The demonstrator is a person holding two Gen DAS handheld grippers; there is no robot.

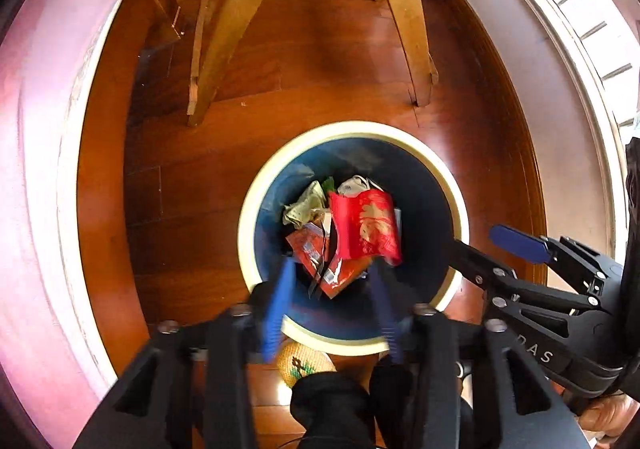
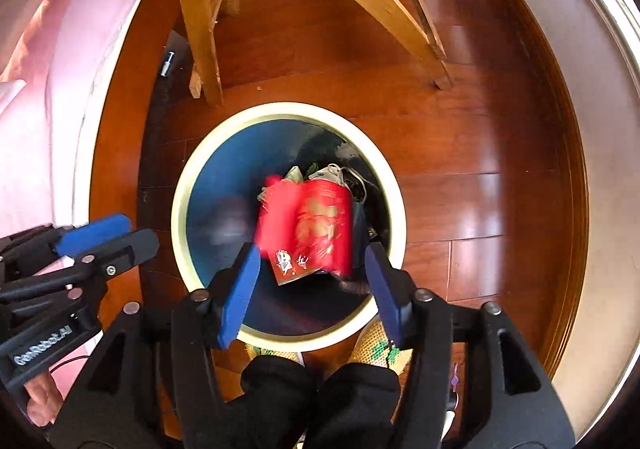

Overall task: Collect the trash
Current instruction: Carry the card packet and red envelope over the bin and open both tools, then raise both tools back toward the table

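Note:
A round bin with a cream rim (image 1: 256, 205) (image 2: 182, 189) and blue inside stands on the wood floor below both grippers. In it lie a red wrapper with gold print (image 1: 366, 225) (image 2: 316, 225), an orange packet (image 1: 316, 261), crumpled pale paper (image 1: 306, 203) and other scraps. My left gripper (image 1: 334, 289) is open above the bin's near side and holds nothing. My right gripper (image 2: 312, 269) is open above the bin; the blurred red wrapper lies between and below its fingers, apart from them. Each gripper also shows in the other's view, the right (image 1: 480, 245) and the left (image 2: 108, 237).
Wooden chair legs (image 1: 224, 49) (image 2: 200, 29) stand just beyond the bin. A pink bed edge (image 1: 36, 169) (image 2: 48, 89) runs on the left, a white wall base and window (image 1: 580, 69) on the right. My slippered feet (image 2: 380, 345) are by the bin's near rim.

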